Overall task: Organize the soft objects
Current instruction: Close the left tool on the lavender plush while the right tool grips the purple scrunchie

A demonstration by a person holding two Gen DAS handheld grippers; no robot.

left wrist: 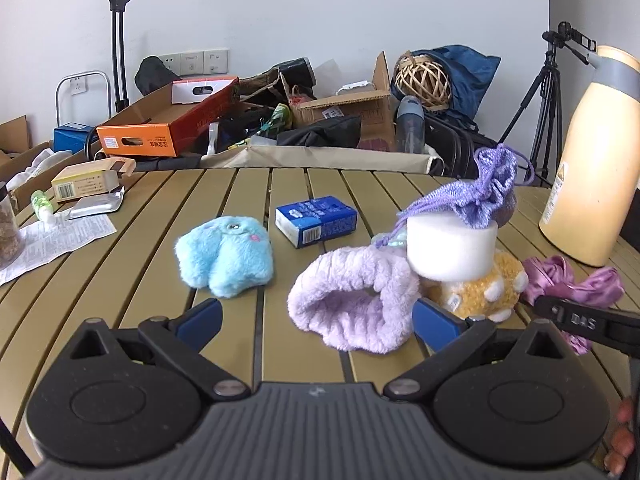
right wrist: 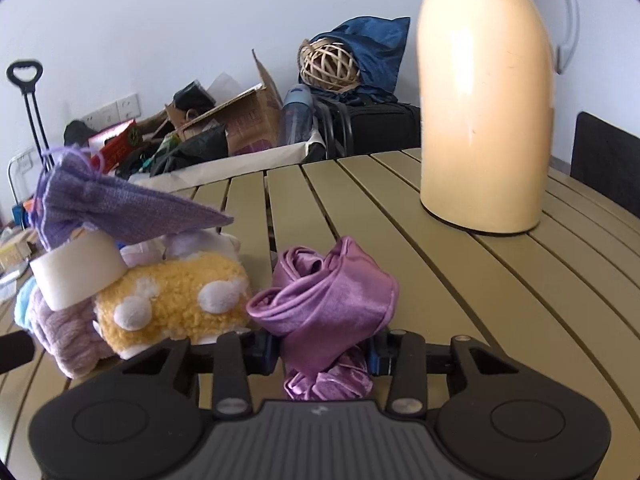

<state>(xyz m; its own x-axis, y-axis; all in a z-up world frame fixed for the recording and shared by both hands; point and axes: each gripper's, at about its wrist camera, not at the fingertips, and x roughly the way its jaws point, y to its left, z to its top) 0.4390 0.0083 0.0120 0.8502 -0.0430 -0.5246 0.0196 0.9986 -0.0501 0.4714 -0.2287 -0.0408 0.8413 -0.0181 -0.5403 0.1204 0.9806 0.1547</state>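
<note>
Left wrist view: the left gripper (left wrist: 316, 316) hangs with jaws wide apart over the slatted tan counter (left wrist: 132, 248). The fluffy lilac plush band (left wrist: 352, 300) lies between them, nearer the right-hand pad but ungripped; the furry light-blue plush toy (left wrist: 226, 254) sits ahead to the left.

Right wrist view: the right gripper (right wrist: 324, 350) has its jaws clamped on the crumpled shiny purple satin cloth (right wrist: 324, 304), which lies touching the curly yellow plush toy (right wrist: 172, 304) on its left, so the pile is a short shift leftward.

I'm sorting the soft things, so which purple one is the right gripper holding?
The satin cloth, shiny and crumpled, clamped between the right fingers. The fluffy band and knit pouch lie untouched.
</note>
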